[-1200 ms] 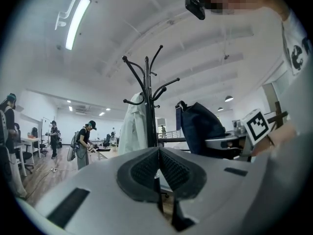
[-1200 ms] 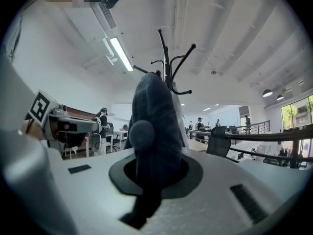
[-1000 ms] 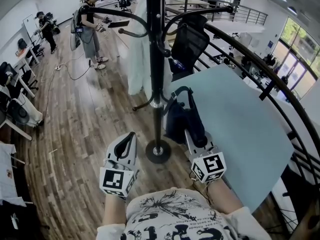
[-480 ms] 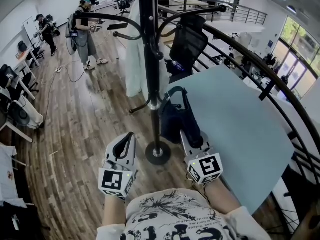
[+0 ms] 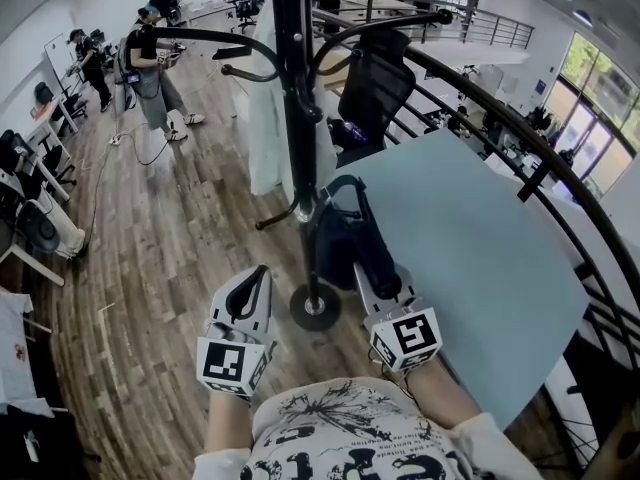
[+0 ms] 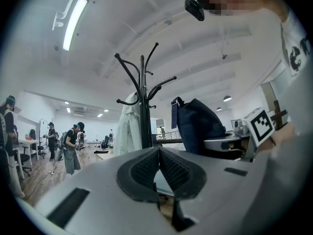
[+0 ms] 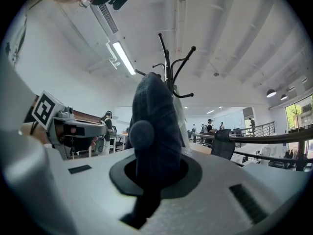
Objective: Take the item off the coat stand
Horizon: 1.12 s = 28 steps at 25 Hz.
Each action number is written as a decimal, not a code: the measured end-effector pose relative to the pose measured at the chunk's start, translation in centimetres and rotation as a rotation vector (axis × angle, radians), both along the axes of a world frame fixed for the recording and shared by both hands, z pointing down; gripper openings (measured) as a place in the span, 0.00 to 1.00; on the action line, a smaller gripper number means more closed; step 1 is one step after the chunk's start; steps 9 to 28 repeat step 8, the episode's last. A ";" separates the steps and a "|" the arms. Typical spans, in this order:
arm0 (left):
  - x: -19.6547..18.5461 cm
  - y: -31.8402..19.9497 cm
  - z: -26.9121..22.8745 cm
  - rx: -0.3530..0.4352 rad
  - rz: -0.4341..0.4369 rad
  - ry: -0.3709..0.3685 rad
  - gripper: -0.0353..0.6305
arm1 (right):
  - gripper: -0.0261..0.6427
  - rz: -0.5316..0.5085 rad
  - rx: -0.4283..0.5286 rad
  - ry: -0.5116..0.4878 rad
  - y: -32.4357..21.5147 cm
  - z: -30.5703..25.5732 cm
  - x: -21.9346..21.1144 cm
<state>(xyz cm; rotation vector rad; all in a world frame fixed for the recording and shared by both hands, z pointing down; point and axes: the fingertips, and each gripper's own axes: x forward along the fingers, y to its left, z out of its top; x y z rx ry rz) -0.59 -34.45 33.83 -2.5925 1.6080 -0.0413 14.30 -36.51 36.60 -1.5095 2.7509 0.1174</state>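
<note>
While the right tongs (image 7: 156, 174) were clamped on the lower part of the dark navy bag (image 7: 154, 121), their pads pressed into the fabric from both sides and the bag rose straight up out of the jaws. The left tongs (image 6: 159, 168) had their ribbed pads together with nothing between them, and were held low to the left of the bag without touching it. In the left gripper view the bag hung just to the right of the black coat stand (image 6: 145, 106), with a gap showing between its strap and the pole. A white coat (image 5: 265, 138) hung on the stand's far side. The stand's round base sat on the wooden floor (image 5: 170, 268), beside a pale blue desk (image 5: 470, 258).
</note>
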 end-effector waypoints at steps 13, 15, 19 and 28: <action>-1.2 0.3 0.7 0.007 -0.011 0.007 0.06 | 0.06 0.005 0.000 0.008 0.3 0.8 -0.6; -1.2 0.3 0.7 0.007 -0.011 0.007 0.06 | 0.06 0.005 0.000 0.008 0.3 0.8 -0.6; -1.2 0.3 0.7 0.007 -0.011 0.007 0.06 | 0.06 0.005 0.000 0.008 0.3 0.8 -0.6; -1.2 0.3 0.7 0.007 -0.011 0.007 0.06 | 0.06 0.005 0.000 0.008 0.3 0.8 -0.6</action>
